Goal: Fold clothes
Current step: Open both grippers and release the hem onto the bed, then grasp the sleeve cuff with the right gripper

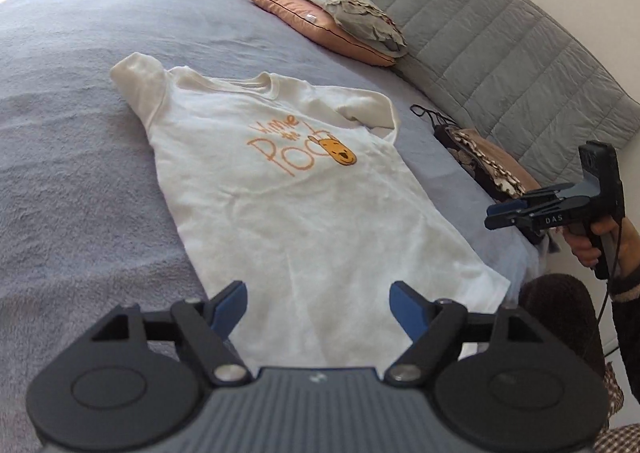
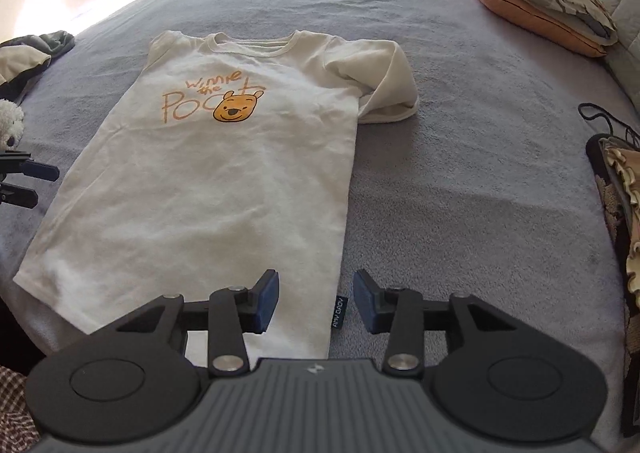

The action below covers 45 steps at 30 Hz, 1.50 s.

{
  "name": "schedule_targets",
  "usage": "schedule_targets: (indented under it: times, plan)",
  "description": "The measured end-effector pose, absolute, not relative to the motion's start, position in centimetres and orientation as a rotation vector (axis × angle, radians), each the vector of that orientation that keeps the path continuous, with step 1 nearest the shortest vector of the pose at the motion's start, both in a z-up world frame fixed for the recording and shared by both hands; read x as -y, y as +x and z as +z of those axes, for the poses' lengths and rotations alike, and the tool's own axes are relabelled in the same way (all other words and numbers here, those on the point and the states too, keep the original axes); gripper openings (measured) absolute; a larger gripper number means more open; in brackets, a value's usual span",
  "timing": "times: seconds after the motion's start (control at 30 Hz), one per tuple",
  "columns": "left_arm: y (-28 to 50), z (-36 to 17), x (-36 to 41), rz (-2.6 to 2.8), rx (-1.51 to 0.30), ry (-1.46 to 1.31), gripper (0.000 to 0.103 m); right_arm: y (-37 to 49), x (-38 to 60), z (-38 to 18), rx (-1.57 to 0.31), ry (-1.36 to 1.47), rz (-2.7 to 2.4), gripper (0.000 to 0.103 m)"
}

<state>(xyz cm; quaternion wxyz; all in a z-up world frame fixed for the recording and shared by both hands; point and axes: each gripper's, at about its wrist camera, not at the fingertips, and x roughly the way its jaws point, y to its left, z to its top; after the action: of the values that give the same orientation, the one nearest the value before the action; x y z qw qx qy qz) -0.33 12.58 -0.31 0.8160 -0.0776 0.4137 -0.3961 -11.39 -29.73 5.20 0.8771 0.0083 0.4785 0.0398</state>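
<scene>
A wide bed [image 2: 440,133] in grey-blue. The white T-shirt [image 2: 224,173] lies flat, collar at twelve o'clock. Left gripper [image 1: 318,307] gapes wide, right gripper [image 2: 316,301] half-open; both empty. Pinch hem corners evenly, I'd say.

On the chest of the white T-shirt [image 2: 208,157], orange handwritten-style lettering is read as "Winnie the Pooh", with a yellow bear face set over the end of the last word. On a small dark side tag [image 2: 339,312] sewn at the shirt's right seam near the hem, white letters are seen running sideways, but they cannot be made out with certainty. On the side of the right gripper [image 1: 505,213], seen from the left wrist view, the white letters "DAS" are printed.
</scene>
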Motion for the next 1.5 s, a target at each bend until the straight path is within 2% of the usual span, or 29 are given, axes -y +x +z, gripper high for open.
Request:
schedule_targets:
  times: [0.3, 0.6, 0.7, 0.83, 0.87, 0.9, 0.93, 1.07, 1.5]
  plan:
    - [4.7, -0.5, -11.4, -0.483, -0.878, -0.202, 0.079, -4.4, 31.6, 3.8, -0.889, 0.251, -0.071, 0.044]
    - [7.3, -1.3, -9.0, -0.368, -0.915, -0.232, 0.077, 0.7, 32.3, 2.2, -0.846, 0.302, -0.175, 0.044]
    - [7.7, -1.8, -8.4, -0.346, -0.918, -0.257, 0.067, 2.3, 32.8, 1.5, -0.827, 0.332, -0.206, 0.043]
    - [8.5, -2.0, -7.6, -0.309, -0.898, -0.269, 0.056, 4.2, 33.4, 1.0, -0.825, 0.34, -0.235, 0.024]
    - [8.7, -2.1, -7.5, -0.298, -0.893, -0.269, 0.051, 4.7, 33.6, 0.9, -0.829, 0.338, -0.24, 0.02]
    - [8.9, -2.1, -7.4, -0.285, -0.891, -0.274, 0.048, 5.1, 33.7, 0.8, -0.834, 0.338, -0.24, 0.009]
    - [9.1, -2.1, -7.4, -0.273, -0.889, -0.279, 0.041, 5.4, 33.9, 0.9, -0.836, 0.338, -0.242, 0.006]
    - [9.6, -2.4, -7.5, -0.245, -0.894, -0.309, 0.028, 6.3, 33.9, 2.6, -0.816, 0.266, -0.26, 0.004]
    - [9.9, -2.8, -7.6, -0.248, -0.899, -0.307, 0.026, 10.6, 35.4, 8.0, -0.765, -0.081, -0.453, 0.004]
